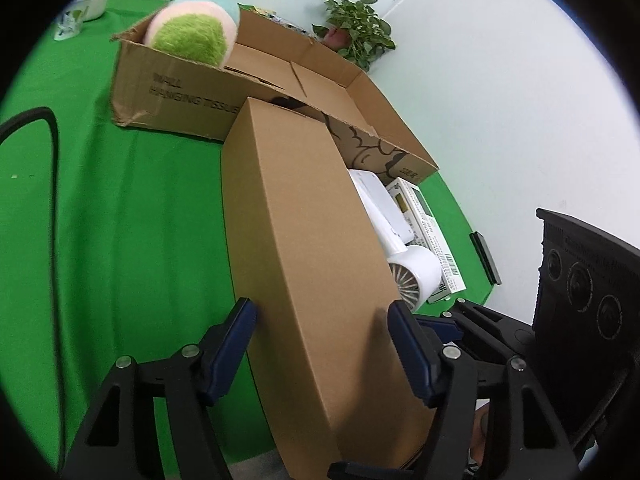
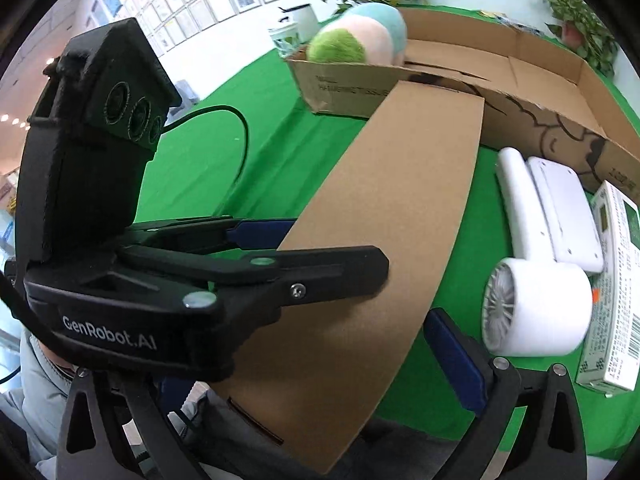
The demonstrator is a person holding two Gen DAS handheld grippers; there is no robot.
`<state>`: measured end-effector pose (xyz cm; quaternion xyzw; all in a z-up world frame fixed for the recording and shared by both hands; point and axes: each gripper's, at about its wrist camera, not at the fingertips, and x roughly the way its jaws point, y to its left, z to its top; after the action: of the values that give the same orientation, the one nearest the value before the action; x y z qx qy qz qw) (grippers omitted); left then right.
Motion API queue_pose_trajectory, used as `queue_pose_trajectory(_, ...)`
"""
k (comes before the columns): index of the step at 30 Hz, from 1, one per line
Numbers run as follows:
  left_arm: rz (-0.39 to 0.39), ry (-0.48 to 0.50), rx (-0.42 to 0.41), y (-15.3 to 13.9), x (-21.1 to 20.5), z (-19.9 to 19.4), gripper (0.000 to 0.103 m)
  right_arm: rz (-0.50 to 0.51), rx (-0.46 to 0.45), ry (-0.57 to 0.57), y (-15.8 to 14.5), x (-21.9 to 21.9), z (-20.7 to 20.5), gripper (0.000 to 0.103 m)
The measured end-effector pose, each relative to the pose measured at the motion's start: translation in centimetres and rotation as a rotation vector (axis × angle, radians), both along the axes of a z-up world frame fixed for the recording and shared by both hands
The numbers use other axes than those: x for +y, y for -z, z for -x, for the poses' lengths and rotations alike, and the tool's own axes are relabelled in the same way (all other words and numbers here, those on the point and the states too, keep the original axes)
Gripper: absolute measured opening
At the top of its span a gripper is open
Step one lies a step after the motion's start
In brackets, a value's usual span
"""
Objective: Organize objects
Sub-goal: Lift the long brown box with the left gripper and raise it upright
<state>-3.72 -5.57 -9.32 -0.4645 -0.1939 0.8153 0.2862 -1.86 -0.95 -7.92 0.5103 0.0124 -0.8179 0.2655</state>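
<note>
A long brown cardboard box [image 1: 312,248] lies on the green table [image 1: 120,220], its far end against a big open carton [image 1: 340,92]. My left gripper [image 1: 324,308] has it between its blue pads [image 1: 236,340], which press on both sides near its near end. From the right wrist view the left gripper [image 2: 320,248] crosses the long box [image 2: 400,200] from the left. My right gripper [image 2: 312,368] straddles the same box lower down, jaws wide. Its right finger [image 2: 452,356] stands just beside the box edge. The left gripper hides its other finger.
A pastel plush ball [image 1: 192,28] sits in the open carton [image 2: 520,60]. Right of the long box lie a white hair dryer [image 2: 536,308], a flat white device [image 2: 560,216] and a green-white packet [image 2: 616,292]. A black cable [image 1: 52,200] loops at left. Potted plants [image 1: 356,24] stand behind.
</note>
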Motion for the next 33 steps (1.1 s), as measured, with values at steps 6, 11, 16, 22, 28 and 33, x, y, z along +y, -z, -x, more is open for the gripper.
queue_pose_trajectory(6,0.033,-0.084,0.031,-2.6,-2.0,-1.8,0.067,0.175,-0.055,-0.071,0.2,-0.6,0.3,0.103)
queue_pose_trajectory(11,0.015,-0.05,0.027,-3.1,-0.2,-1.5,0.067,0.246,-0.068,-0.069,0.6,1.5,0.5,0.103)
queue_pose_trajectory(16,-0.006,0.04,0.029,-3.2,3.4,-0.6,0.067,0.263,-0.072,-0.005,0.5,5.9,0.3,0.103)
queue_pose_trajectory(22,-0.003,0.101,-0.002,-2.0,6.3,0.4,0.067,0.235,-0.051,0.069,0.1,9.3,-0.6,0.103)
queue_pose_trajectory(28,-0.017,0.085,-0.037,-0.9,5.8,0.2,0.067,0.18,-0.037,0.063,-0.3,9.2,-1.0,0.103)
queue_pose_trajectory(33,-0.019,0.062,-0.065,-0.1,5.4,-0.1,0.067,0.065,-0.032,0.055,-1.1,7.6,-1.4,0.103)
